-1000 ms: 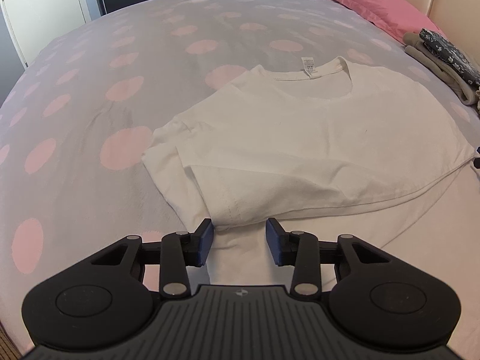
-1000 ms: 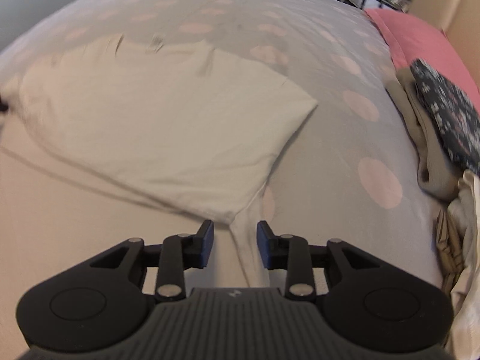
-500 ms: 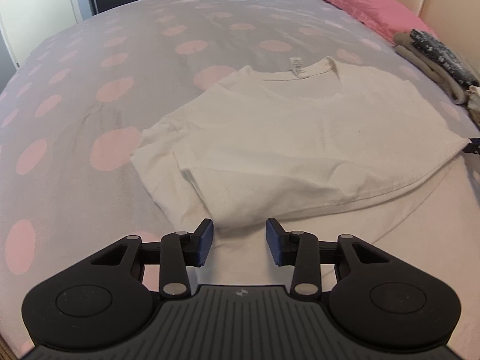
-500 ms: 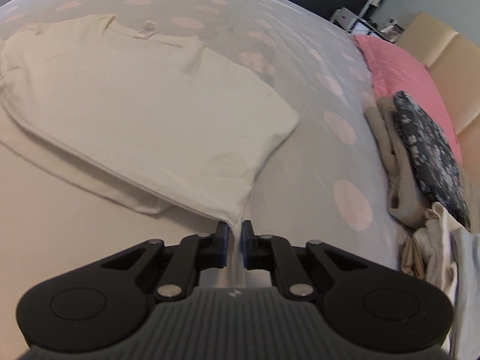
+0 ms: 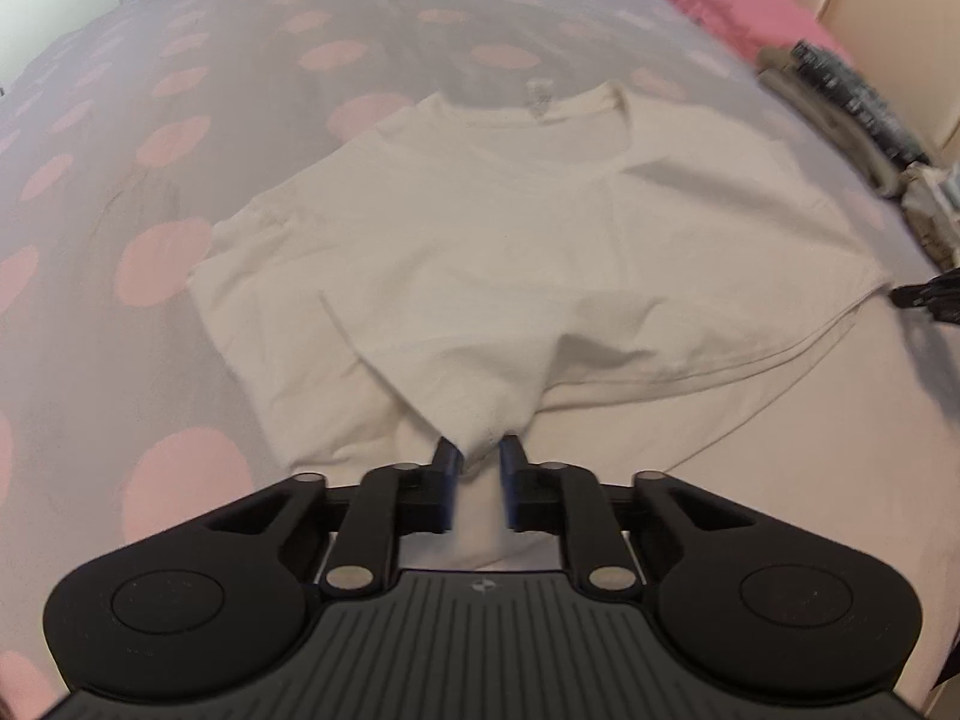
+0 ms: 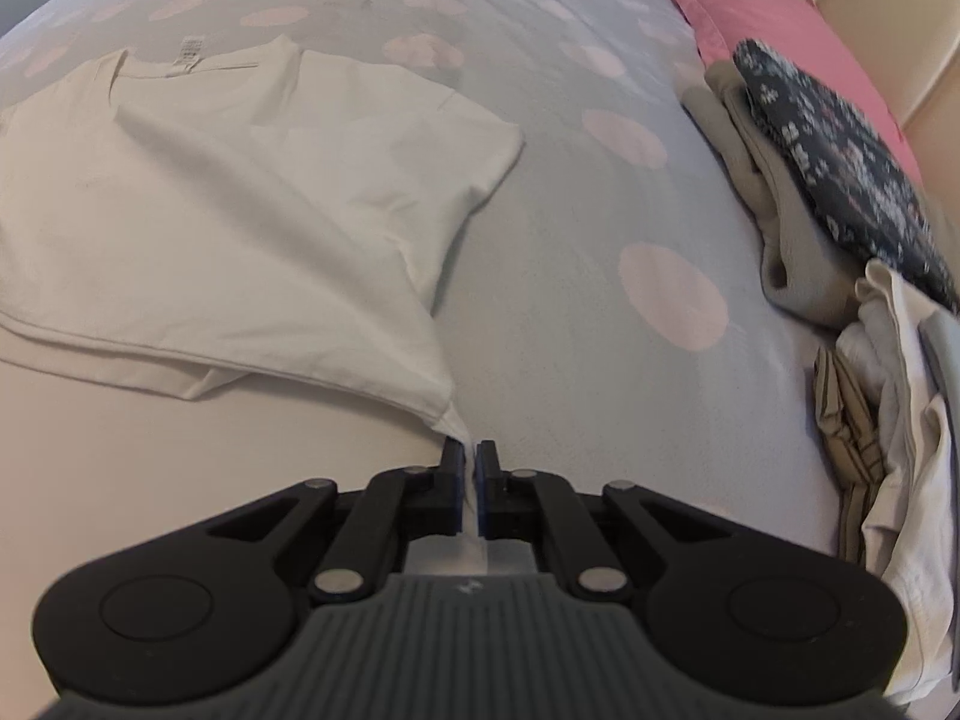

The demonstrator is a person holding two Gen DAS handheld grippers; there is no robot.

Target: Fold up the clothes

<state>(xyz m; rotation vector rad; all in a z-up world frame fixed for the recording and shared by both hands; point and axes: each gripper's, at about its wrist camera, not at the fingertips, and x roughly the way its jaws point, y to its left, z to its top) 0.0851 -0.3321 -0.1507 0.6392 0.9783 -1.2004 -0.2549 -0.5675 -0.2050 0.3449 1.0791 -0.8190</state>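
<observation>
While pinched, white T-shirt (image 5: pixel 516 252) corners.

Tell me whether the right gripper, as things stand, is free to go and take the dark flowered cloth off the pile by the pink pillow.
Probably not yet: the right gripper is shut on a corner of the white T-shirt. The bedspread between it and the dark flowered cloth looks bare, so letting go should free the way.

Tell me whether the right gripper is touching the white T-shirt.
Touching. In the right wrist view the right gripper is shut on the white T-shirt, its bottom corner drawn into a thin strip pinched between the pads, with no gap showing.
</observation>
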